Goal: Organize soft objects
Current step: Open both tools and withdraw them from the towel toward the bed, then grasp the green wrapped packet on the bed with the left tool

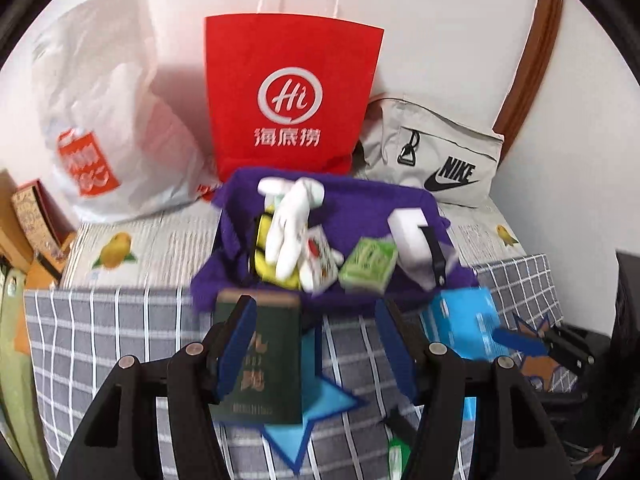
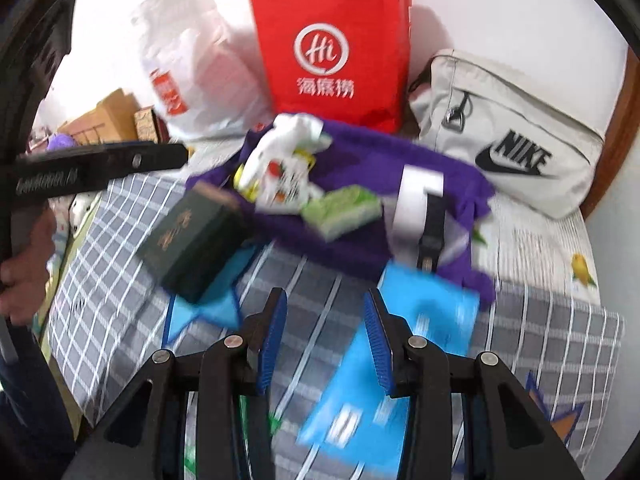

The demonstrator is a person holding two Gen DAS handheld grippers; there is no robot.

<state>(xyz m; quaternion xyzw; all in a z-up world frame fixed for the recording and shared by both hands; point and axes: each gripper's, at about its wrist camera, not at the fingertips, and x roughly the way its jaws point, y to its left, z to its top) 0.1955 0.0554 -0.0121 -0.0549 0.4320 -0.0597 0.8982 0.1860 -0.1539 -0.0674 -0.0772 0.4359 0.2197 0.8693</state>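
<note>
1. Left wrist view. Left tongs (image 1: 314,312) apart, pointing down over a bed with a grey checked blanket (image 1: 100,340).
2. Dark green box (image 1: 260,360) shows in the gap, right against the left pad. The right pad is clear of it, so it is not clamped. Box sits over a blue star (image 1: 320,400) on the blanket.
3. Just beyond the tongs is a purple cloth (image 1: 360,200), rumpled. On it lie a white glove (image 1: 288,224) across something yellow, a green pack (image 1: 368,266), and a white block (image 1: 408,232) with a black strap.
4. Blue packet (image 1: 460,328) lies on the blanket at the cloth's near right corner, with a blue pad of the other tongs across it.
5. Against the wall, left to right, are a white plastic bag (image 1: 104,112), a red bag (image 1: 292,92) and a Nike bag (image 1: 440,152).
6. Right wrist view, with much motion blur. Right tongs (image 2: 326,312) apart, only checked blanket between the pads. The blue packet runs behind the right finger. Contact cannot be told.
7. The green box lies tilted on the blue star, left of the tongs, touching the cloth's near edge.
8. The left tongs come in from the far left above the box, a hand (image 2: 28,272) on the handle.
9. Cloth and its load lie between the tongs and the three bags.
</note>
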